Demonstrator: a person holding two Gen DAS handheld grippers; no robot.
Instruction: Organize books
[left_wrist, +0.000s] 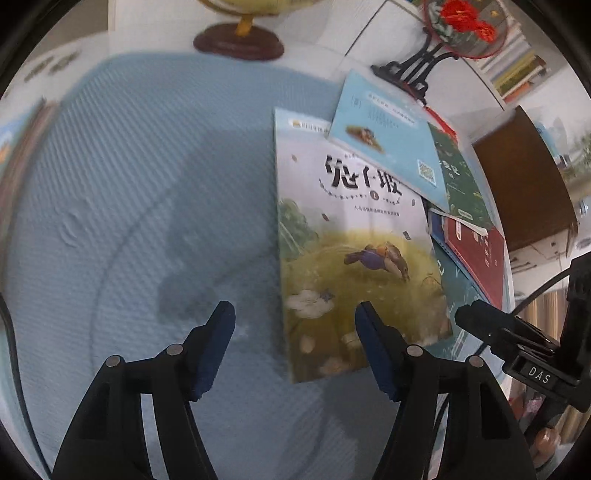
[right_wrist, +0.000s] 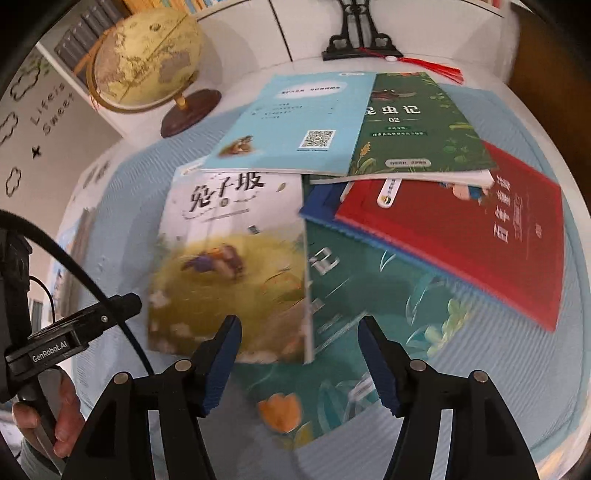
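Observation:
Several books lie in a loose, overlapping heap on a light blue mat (left_wrist: 147, 184) (right_wrist: 524, 369). A white and yellow picture book (left_wrist: 351, 251) (right_wrist: 236, 258) lies on top at the left of the heap. Behind it rests a light blue book (left_wrist: 388, 129) (right_wrist: 295, 122), then a dark green book (right_wrist: 417, 125), a red book (right_wrist: 461, 229) (left_wrist: 480, 254) and a teal book (right_wrist: 369, 314) underneath. My left gripper (left_wrist: 295, 314) hangs open above the picture book's left edge. My right gripper (right_wrist: 299, 325) stands open over the picture book's right edge and the teal book. Neither holds anything.
A globe (right_wrist: 147, 59) on a dark wooden base (left_wrist: 240, 44) stands at the back of the white table. A black stand with a red tassel (right_wrist: 369, 40) (left_wrist: 413, 70) sits behind the books. Shelves of books (left_wrist: 513, 66) line the wall. A hand (right_wrist: 55, 424) holds the other gripper's handle.

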